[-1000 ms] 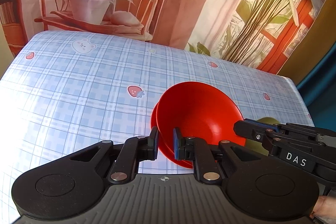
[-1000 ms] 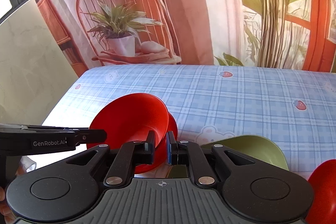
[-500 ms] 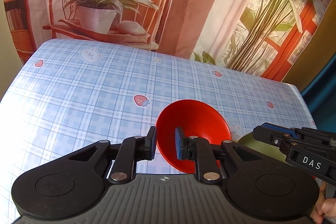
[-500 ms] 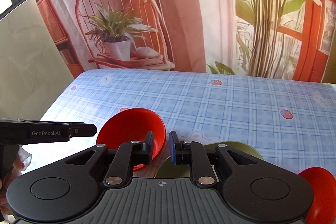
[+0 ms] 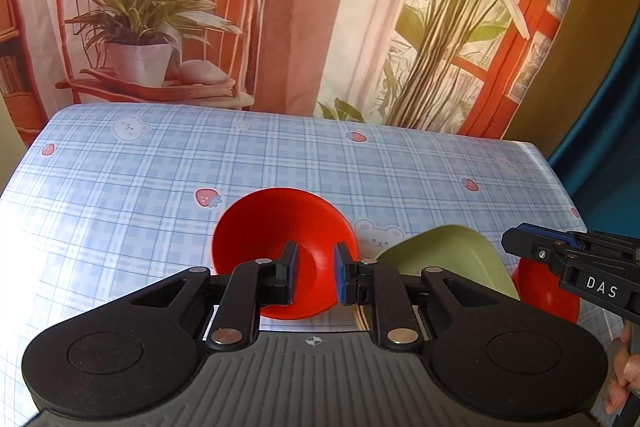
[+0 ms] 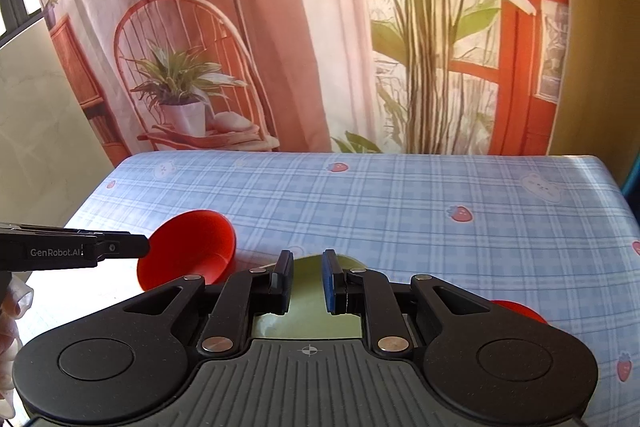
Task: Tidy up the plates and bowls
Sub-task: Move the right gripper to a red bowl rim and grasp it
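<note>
A red bowl [image 5: 280,231] rests on the blue checked tablecloth, seen also in the right wrist view [image 6: 188,251]. My left gripper [image 5: 314,277] is open and empty, its fingers above the bowl's near rim. A green bowl [image 5: 452,259] sits to the right of the red one. My right gripper [image 6: 306,281] is open and empty, held over the green bowl [image 6: 308,315]. It also shows in the left wrist view [image 5: 560,259]. Another red dish [image 5: 548,291] lies at the right, mostly hidden; its edge shows in the right wrist view [image 6: 520,309].
The tablecloth [image 5: 160,163] covers the table to its far edge [image 6: 360,155]. A printed backdrop with a chair and plants hangs behind it. A pale wall [image 6: 36,131] stands at the left.
Both grippers let go of the red bowl and opened. The bowl now rests on the cloth. Both grippers pulled back and up; the right one moved over the green bowl.
</note>
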`<state>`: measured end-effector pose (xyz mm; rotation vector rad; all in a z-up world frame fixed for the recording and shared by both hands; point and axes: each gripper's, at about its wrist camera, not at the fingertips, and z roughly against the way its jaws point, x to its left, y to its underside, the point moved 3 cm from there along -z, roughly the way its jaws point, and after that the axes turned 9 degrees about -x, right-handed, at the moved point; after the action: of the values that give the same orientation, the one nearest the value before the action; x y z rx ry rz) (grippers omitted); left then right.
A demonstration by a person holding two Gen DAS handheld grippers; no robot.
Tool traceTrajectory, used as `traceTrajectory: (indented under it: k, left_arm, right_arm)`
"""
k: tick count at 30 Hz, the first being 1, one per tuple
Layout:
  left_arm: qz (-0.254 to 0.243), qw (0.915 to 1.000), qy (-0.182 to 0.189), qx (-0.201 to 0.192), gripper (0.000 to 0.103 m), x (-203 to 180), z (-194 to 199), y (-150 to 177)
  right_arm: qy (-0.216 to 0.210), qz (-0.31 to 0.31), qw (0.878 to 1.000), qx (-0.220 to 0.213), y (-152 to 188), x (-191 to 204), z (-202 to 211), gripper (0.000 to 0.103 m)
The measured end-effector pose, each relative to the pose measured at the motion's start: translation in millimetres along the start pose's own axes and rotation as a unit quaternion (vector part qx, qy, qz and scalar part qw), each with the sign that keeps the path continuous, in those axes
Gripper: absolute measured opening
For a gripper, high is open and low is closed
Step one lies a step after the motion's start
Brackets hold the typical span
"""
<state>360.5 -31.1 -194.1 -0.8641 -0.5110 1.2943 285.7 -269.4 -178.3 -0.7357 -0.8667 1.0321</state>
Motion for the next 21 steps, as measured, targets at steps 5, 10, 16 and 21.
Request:
traceTrajectory:
  k: [5,10,16,21]
  left_arm:
    - [-0.017,0.9998,0.009,0.002,0.019,-28,0,5]
    - [-0.033,0.9992,0.020,0.008,0.020,-57,-3,12]
    - [-0.049,0.9979,0.039,0.019,0.020,-89,-11,22]
    - [-0.060,0.9962,0.057,0.027,0.020,-116,-20,28]
  right_arm:
    - [0.019,-0.007,1.000,-0.007,7,-35,18,0.016]
    - [0.039,-0.020,0.999,-0.013,14,-70,37,0.016]
    - [0.061,-0.038,0.997,-0.016,24,-108,51,0.016]
    - [0.075,-0.042,0.996,-0.015,32,-129,56,0.016]
